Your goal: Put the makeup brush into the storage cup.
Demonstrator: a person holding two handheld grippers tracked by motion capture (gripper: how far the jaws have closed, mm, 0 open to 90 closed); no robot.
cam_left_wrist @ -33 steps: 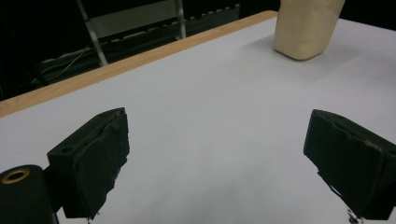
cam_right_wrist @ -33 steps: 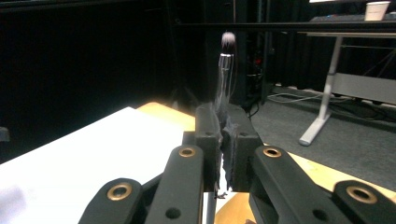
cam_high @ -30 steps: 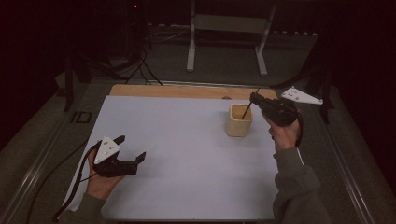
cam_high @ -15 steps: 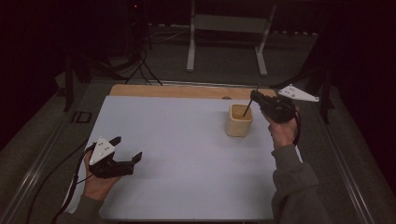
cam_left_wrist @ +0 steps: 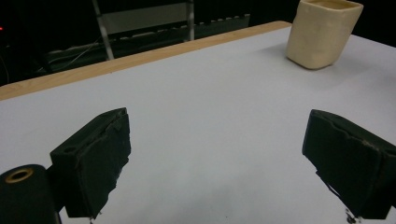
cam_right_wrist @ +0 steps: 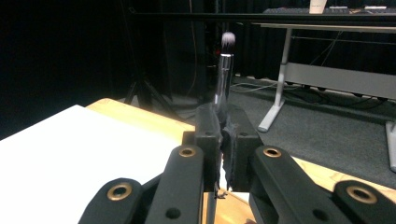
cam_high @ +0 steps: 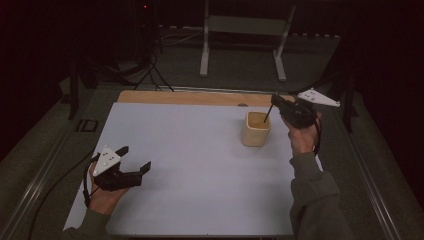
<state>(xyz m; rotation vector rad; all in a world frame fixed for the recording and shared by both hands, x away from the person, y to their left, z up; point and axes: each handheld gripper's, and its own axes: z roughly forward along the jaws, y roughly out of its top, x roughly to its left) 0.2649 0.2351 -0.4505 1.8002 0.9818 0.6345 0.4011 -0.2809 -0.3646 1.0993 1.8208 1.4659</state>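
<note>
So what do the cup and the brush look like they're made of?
The cup looks like matte cream ceramic or plastic: thick soft-edged walls, no shine; which one is unclear. The brush has a glossy dark handle, a shiny metal-looking collar under soft dark bristles with pale tips, and is gripped in the right claw.

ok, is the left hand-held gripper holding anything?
No: in the left gripper view the left hand-held gripper has its jaws wide apart with only bare white table between them.
</note>
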